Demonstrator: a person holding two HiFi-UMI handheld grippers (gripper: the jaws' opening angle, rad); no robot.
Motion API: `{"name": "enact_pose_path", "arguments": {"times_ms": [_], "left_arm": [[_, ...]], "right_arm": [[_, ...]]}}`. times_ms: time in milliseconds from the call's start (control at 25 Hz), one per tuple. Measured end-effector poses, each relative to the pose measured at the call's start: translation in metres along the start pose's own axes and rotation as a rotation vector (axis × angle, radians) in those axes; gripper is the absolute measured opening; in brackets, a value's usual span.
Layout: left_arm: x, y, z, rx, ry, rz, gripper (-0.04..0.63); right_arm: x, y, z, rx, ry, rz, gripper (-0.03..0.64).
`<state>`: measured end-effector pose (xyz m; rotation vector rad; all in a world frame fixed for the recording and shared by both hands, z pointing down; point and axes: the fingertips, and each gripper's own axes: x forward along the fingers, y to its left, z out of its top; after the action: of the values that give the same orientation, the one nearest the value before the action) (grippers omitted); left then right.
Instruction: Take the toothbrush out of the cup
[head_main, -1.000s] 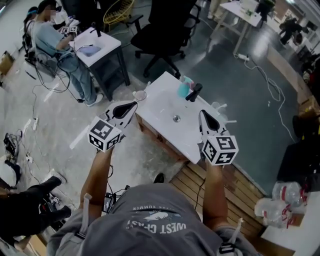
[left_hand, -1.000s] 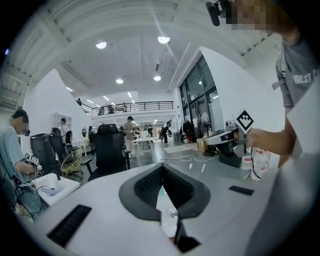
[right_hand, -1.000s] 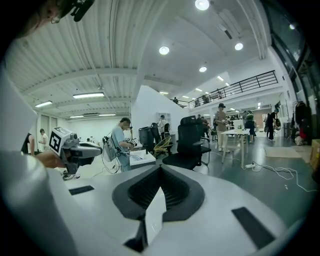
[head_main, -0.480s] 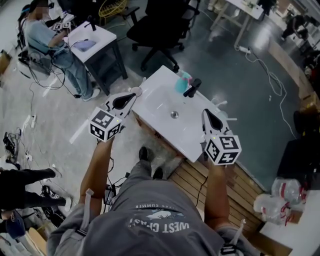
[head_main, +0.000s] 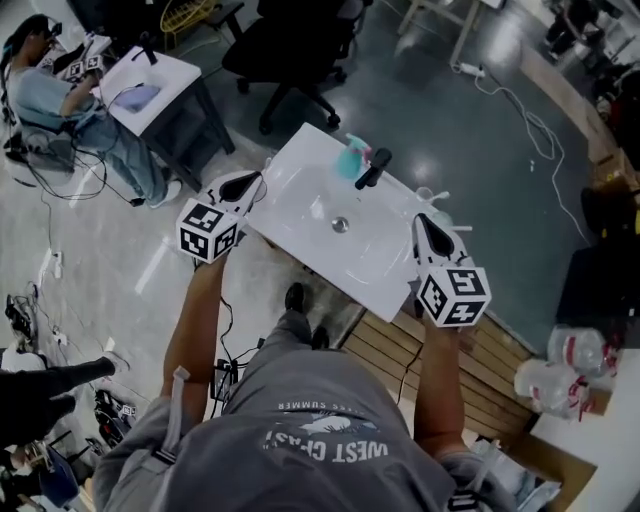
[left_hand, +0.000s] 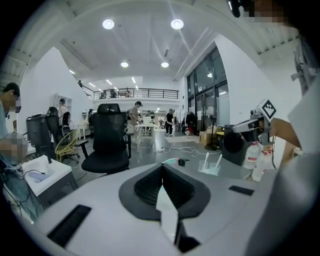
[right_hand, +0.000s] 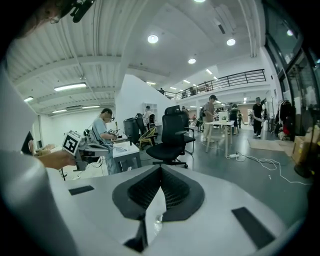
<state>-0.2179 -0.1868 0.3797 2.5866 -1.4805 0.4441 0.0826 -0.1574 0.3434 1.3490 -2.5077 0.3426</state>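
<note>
White worktop holds it all. At its left edge hovers the left gripper, jaws pressed together, empty. The teal cup stands at the far edge, ahead and to the right of it. The toothbrush is presumably inside, too small to make out. The black tap sits just beside the cup, between it and the right gripper, also closed on nothing, near a clear holder of white sticks.

We see the right gripper with its ribbed black jaws pressed together and nothing between them. Past them stands a black office chair on a grey floor, with a small white table to its left and a person sitting at it. At the left edge a hand holds the left gripper, and a cable trails across the floor at right.
</note>
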Motion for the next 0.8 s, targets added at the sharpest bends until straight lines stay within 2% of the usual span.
{"name": "enact_pose_path", "arguments": {"times_ms": [440,800], "left_arm": [[0.071,0.051,-0.059,-0.024,0.138,-0.017,0.004],[0.108,0.075,-0.106,-0.037,0.247,0.007,0.147]], "right_arm": [[0.034,-0.022,-0.022,0.060,0.072,-0.075,0.009],[0.055,-0.033,-0.035,0.081,0.107,-0.105,0.009]]}}
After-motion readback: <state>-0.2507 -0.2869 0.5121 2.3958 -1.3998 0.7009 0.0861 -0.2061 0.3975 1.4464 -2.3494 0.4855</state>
